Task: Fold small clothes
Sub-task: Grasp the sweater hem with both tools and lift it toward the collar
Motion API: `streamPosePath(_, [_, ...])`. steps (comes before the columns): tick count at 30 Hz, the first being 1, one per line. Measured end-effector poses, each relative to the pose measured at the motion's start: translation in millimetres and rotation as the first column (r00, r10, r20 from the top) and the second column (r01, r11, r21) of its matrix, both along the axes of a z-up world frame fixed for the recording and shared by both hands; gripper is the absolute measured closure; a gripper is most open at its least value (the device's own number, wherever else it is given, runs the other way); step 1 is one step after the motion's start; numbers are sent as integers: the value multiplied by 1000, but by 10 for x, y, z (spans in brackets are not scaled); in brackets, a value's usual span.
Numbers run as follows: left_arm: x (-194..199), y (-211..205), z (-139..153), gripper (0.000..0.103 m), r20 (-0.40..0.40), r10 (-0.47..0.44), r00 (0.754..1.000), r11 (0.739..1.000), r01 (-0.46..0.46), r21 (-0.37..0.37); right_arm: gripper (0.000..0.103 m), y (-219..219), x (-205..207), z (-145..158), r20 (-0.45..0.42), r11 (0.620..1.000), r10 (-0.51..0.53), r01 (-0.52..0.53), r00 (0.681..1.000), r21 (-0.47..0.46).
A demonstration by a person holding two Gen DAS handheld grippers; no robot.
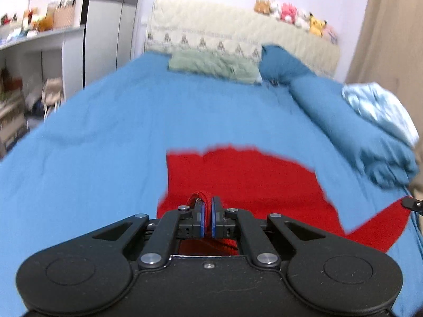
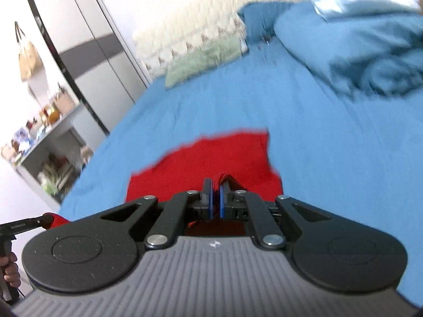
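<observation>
A small red garment [image 1: 243, 182] lies on the blue bed sheet [image 1: 105, 137]. My left gripper [image 1: 207, 206] is shut on a bunched near edge of the red garment. In the right wrist view the same red garment [image 2: 211, 155] spreads ahead of my right gripper [image 2: 216, 187], which is shut on another part of its near edge. The tip of the right gripper shows at the far right of the left wrist view [image 1: 412, 204], touching a red corner. The left gripper shows at the lower left of the right wrist view [image 2: 26, 223], holding red cloth.
A folded blue duvet [image 1: 357, 132] with a pale blue cloth [image 1: 378, 108] on it lies at the right. A green pillow [image 1: 214, 66] and a cream headboard [image 1: 238, 31] with plush toys are at the far end. A wardrobe [image 2: 87, 52] and shelves [image 1: 31, 52] stand left.
</observation>
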State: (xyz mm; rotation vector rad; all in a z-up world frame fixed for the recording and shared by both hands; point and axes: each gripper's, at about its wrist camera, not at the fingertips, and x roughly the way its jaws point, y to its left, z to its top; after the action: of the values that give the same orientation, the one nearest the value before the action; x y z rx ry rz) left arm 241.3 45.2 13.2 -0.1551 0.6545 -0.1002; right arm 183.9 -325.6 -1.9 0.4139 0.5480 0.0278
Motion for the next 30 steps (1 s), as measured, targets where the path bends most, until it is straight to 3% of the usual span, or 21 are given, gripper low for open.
streamPosePath(2, [555, -16, 62, 98, 10, 28, 1000, 1000, -28, -6, 83, -64, 521, 141, 12, 1000, -17, 17, 1000, -21])
streamPosePath(5, [1389, -77, -67, 98, 6, 78, 997, 997, -78, 8, 83, -128, 1339, 131, -5, 998, -34, 33, 999, -51])
streamPosePath(7, [1923, -127, -308, 98, -16, 105, 994, 994, -104, 25, 83, -167, 1865, -30, -16, 996, -55, 54, 998, -76])
streamPosePath(10, [2528, -114, -790, 98, -69, 139, 988, 990, -139, 6, 83, -248, 2475, -508, -44, 992, -93, 89, 995, -85])
streamPosePath(14, [2961, -6, -1437, 98, -165, 199, 966, 978, -207, -37, 83, -332, 2967, -1137, -107, 989, -131, 124, 986, -75])
streamPosePath(19, [3142, 93, -1644, 98, -167, 178, 970, 982, -186, -34, 82, -386, 3270, -1404, -93, 990, -122, 114, 988, -88])
streamPosePath(20, [3168, 101, -1625, 93, -165, 174, 971, 983, -182, -36, 79, -401, 3317, -1420, -94, 990, -119, 111, 988, -88])
streamPosePath(21, [3181, 112, -1594, 90, -159, 174, 972, 982, -183, -42, 69, -401, 3328, -1422, -92, 989, -120, 112, 989, -92])
streamPosePath(22, [3168, 138, -1544, 65, -151, 177, 973, 981, -186, -48, 58, -403, 3301, -1418, -77, 991, -111, 104, 991, -88])
streamPosePath(23, [3131, 173, -1491, 33, -139, 181, 974, 981, -189, -46, 30, -404, 3260, -1374, -58, 991, -111, 106, 992, -84])
streamPosePath(24, [3055, 191, -1432, 24, -120, 185, 975, 981, -191, -37, 15, -396, 3184, -1333, -28, 989, -122, 119, 992, -87])
streamPosePath(25, [2936, 203, -1349, 15, -84, 186, 979, 982, -188, -17, 12, -389, 3077, -1288, -1, 988, -128, 127, 992, -88])
streamPosePath(27, [2729, 125, -1243, 15, -40, 134, 990, 991, -133, 26, 12, -325, 2910, -1230, 17, 993, -86, 87, 996, -81])
streamPosePath(30, [2365, -10, -1289, 5, -55, 15, 998, 996, -10, 84, 6, -136, 2663, -1311, -13, 996, 4, -5, 1000, -87])
